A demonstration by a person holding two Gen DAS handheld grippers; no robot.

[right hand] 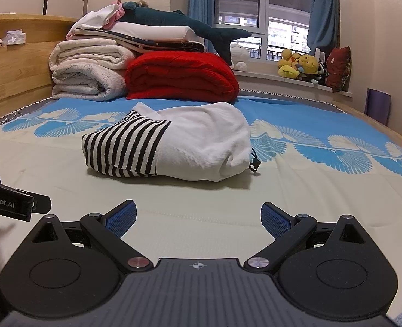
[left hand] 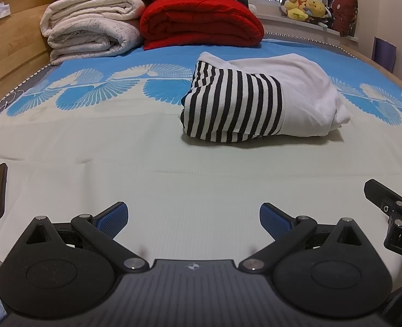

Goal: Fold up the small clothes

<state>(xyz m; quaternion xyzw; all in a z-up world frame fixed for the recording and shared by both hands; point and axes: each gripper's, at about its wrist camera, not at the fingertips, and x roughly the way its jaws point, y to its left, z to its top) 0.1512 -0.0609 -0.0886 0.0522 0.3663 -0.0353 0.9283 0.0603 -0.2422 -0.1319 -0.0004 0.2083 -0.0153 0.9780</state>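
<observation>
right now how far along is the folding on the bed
Looks done: the striped and white garment lies on the bed sheet as a compact folded bundle, a dark drawstring poking out at its right end. In hand: nothing; the left gripper and right gripper are both open, short of it. Left: no other unfolded small clothes are visible, only stacked blankets behind.

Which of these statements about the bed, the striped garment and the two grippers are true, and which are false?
1. Both grippers are open and hold nothing. True: left gripper, right gripper.
2. The striped garment lies folded on the bed sheet. True.
3. The red blanket lies on top of the garment. False: it sits behind it, apart.
4. The left gripper touches the garment. False: bare sheet lies between them.
5. Plush toys sit on the windowsill. True.
</observation>
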